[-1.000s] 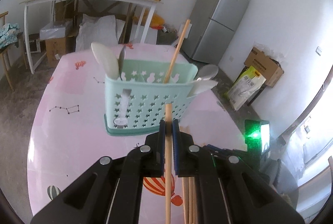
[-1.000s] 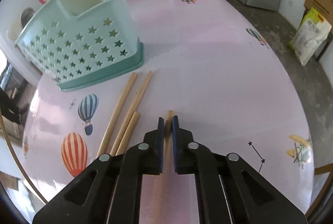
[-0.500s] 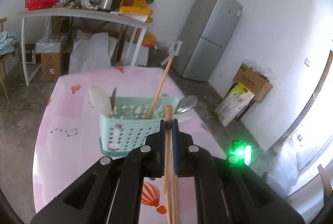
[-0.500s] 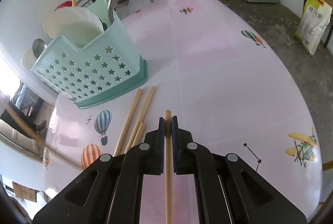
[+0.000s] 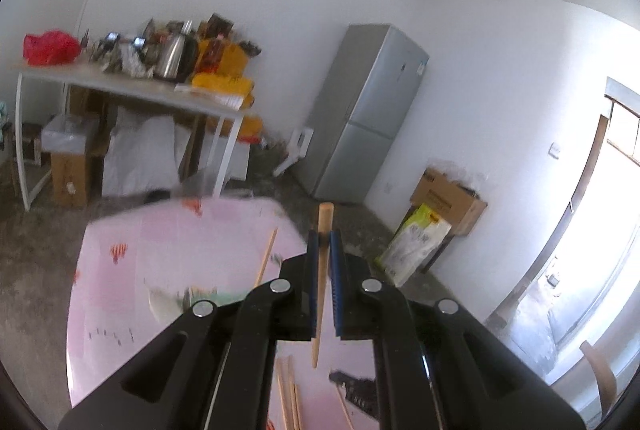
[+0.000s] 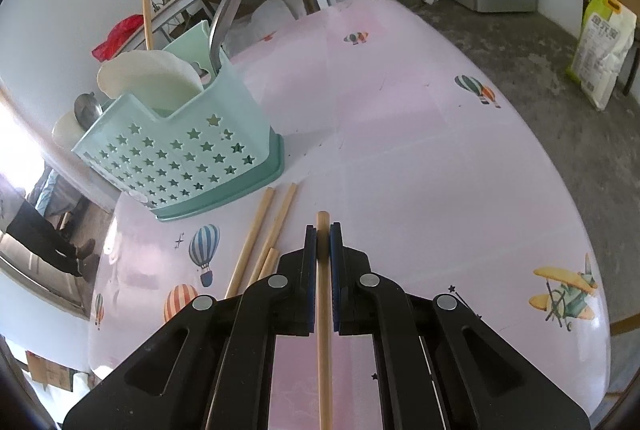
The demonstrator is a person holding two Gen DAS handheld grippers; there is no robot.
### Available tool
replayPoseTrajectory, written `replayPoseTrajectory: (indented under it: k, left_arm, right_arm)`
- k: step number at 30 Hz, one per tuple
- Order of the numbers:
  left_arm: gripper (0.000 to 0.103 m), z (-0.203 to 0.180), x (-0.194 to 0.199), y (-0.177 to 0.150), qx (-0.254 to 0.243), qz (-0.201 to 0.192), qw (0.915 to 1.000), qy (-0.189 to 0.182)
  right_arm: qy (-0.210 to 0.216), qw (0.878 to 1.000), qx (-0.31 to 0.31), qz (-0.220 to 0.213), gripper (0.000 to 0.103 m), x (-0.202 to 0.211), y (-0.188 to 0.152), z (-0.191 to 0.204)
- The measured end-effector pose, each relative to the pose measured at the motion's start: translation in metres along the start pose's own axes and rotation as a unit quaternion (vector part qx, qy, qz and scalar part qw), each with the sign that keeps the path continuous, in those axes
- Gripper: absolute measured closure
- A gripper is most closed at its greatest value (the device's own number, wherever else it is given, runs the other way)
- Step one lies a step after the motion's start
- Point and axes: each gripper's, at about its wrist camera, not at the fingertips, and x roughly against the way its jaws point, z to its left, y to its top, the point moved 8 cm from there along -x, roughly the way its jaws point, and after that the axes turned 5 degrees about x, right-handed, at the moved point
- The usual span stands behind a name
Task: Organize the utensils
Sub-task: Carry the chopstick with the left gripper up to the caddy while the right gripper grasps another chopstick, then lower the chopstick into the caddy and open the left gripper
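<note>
Left gripper: jaws clamped on one wooden chopstick. Right gripper: jaws clamped on another chopstick. Three loose chopsticks lay beside the mint caddy on the worktop.

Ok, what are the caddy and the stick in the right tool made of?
Caddy: looks like moulded plastic, mint green with a slight sheen, star-shaped cut-outs through its walls. Stick in the right tool: probably bamboo or wood, pale tan, matte and round; the grain is too fine to tell.
</note>
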Motion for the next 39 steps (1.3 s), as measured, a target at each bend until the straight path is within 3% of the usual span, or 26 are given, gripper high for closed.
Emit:
replayPoseTrajectory:
  k: [6,11,18,22,32,37,39]
  left_arm:
    - [0.098,0.003,0.007,0.046,-0.021,-0.045,0.9984,0.026]
    - [0.098,0.03,-0.01,0.051,-0.008,-0.042,0.9971,0.063]
    - [0.098,0.067,-0.046,0.026,0.013,-0.02,0.9951,0.097]
    - [0.098,0.078,-0.067,0.002,-0.001,-0.005,0.9926,0.121]
    - [0.097,0.085,-0.085,-0.051,0.004,0.042,0.9937,0.104]
    - [0.08,0.079,-0.071,-0.058,-0.022,0.029,0.993,0.112]
    - [0.079,0.075,-0.064,-0.061,-0.031,0.023,0.9927,0.115]
  right_arm:
    - [0.002,1.0,0.006,-0.003,0.099,0.002,0.003,0.003]
    - [0.001,1.0,0.01,-0.007,0.099,0.004,0.008,0.004]
    - [-0.006,1.0,0.015,-0.008,0.099,0.004,0.01,0.004]
    - [-0.005,1.0,0.018,-0.006,0.099,0.004,0.01,0.005]
    - [0.0,1.0,0.024,-0.009,0.099,0.01,0.015,0.007]
    - [0.007,1.0,0.024,-0.01,0.099,0.014,0.015,0.008]
    - [0.017,1.0,0.022,-0.011,0.099,0.018,0.017,0.009]
